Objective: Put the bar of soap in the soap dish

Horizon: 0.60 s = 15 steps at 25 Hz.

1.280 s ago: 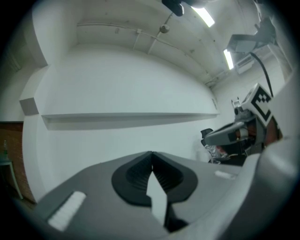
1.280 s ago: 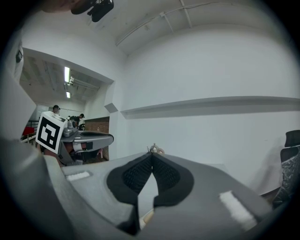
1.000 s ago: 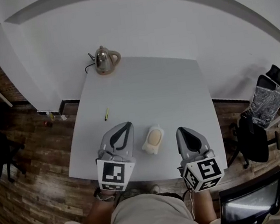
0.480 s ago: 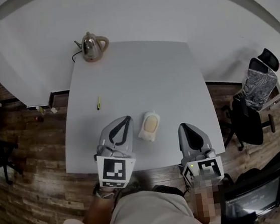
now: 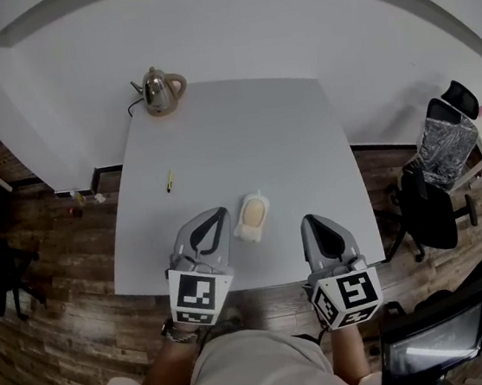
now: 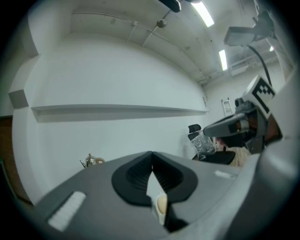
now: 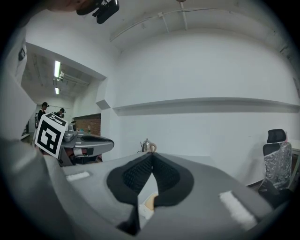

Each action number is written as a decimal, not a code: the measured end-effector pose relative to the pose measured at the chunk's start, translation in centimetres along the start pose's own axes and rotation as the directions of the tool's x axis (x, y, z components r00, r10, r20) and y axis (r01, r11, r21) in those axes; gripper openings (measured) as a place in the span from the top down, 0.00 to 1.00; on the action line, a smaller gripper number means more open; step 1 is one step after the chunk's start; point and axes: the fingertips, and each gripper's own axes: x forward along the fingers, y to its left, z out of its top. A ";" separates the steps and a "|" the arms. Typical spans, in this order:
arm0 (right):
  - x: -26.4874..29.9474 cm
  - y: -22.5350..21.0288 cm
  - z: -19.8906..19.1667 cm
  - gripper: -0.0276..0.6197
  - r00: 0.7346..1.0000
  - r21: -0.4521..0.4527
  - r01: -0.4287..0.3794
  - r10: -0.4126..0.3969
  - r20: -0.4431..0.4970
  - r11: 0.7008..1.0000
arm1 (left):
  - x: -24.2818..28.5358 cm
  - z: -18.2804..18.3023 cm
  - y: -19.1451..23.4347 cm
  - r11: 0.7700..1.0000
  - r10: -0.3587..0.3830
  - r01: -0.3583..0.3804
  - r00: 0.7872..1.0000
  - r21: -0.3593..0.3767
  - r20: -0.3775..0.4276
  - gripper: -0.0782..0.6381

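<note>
Both grippers, left & right, have backed off toward me w/ jaws closed & empty, bar of soap lies in soap dish betw. them, so task looks done; next: just stay clear.

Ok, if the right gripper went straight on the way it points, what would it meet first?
Probably nothing close: the right gripper aims over bare table toward the kettle at the far corner. The soap dish lies low and left of that line; whether the gripper would clear it is unclear.
</note>
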 end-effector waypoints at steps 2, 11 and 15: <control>-1.4 -0.6 -0.4 0.95 1.000 0.008 0.003 -0.003 -0.002 1.000 | -0.3 0.0 -1.5 1.000 -0.006 0.006 1.000 -0.007 -0.003 0.88; -7.3 -2.5 -1.5 0.95 1.000 0.024 -0.019 0.019 0.012 1.000 | -1.9 1.1 -7.6 0.999 -0.008 0.009 1.000 -0.049 0.011 0.88; -9.8 -2.9 -2.5 0.95 0.999 0.033 -0.032 0.031 0.013 0.999 | -3.4 0.9 -10.1 0.999 0.004 -0.004 1.000 -0.046 0.000 0.88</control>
